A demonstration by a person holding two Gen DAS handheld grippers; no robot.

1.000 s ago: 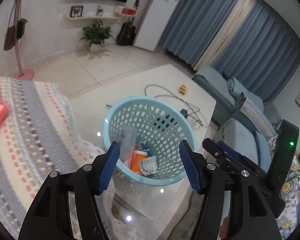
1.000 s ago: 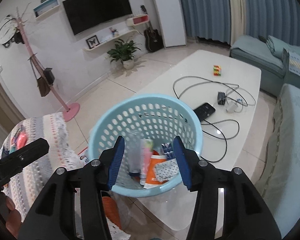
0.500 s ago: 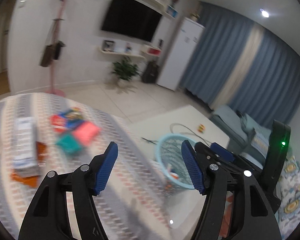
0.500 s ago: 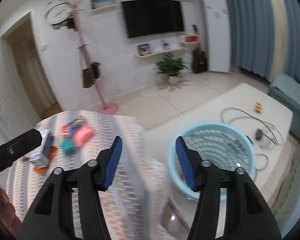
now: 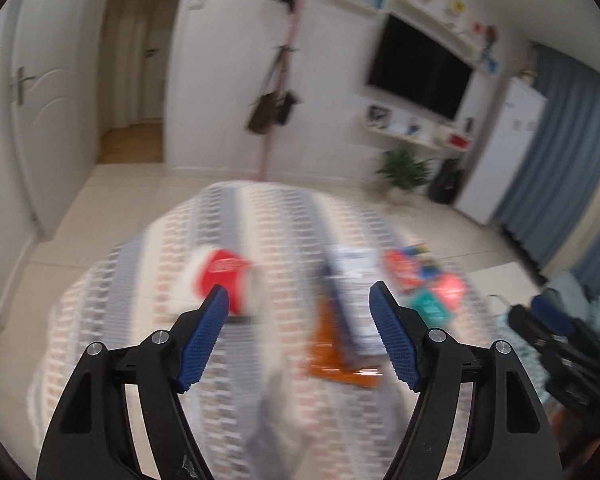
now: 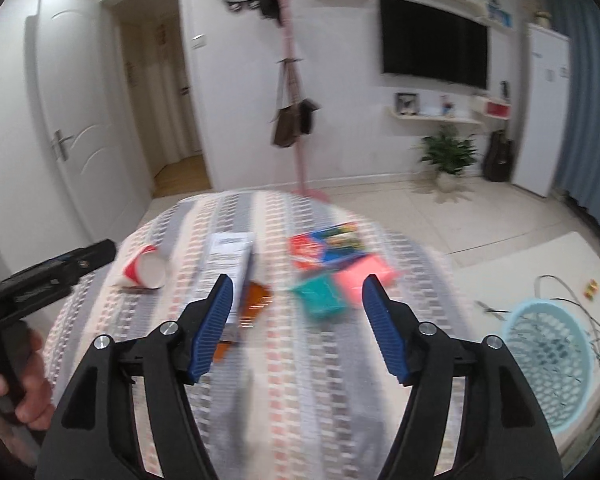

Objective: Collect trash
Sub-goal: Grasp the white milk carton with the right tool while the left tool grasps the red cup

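A: How many hand-held grippers, and how do they stand?

B: Two. The left hand-held gripper [image 5: 298, 340] and the right hand-held gripper [image 6: 298, 330] both hang over the round bench [image 6: 300, 380] with its striped cloth. Each has its jaws opening, moderately wide, with nothing between the pads.

A: What trash lies on the bench?

B: One red-and-white cup [image 6: 146, 272] on its side at the left edge, mouth toward the camera. One white box [image 6: 226, 258] just right of it, lying partly over one orange wrapper [image 6: 254, 300]. Further right, one red packet [image 6: 308, 250] and one multicoloured packet [image 6: 342, 236], touching or overlapping; I cannot tell which. In front of those, one teal packet [image 6: 320, 296] beside one pink packet [image 6: 366, 272]. That makes seven pieces, though motion blur may hide more.

A: And the basket?

B: One light-blue basket [image 6: 548, 356] on a second, white bench [image 6: 500, 280] to the right, well apart from the trash. Its contents are too blurred to count.

A: Anything else?

B: One hand [image 6: 24, 384] grips the left tool's handle.
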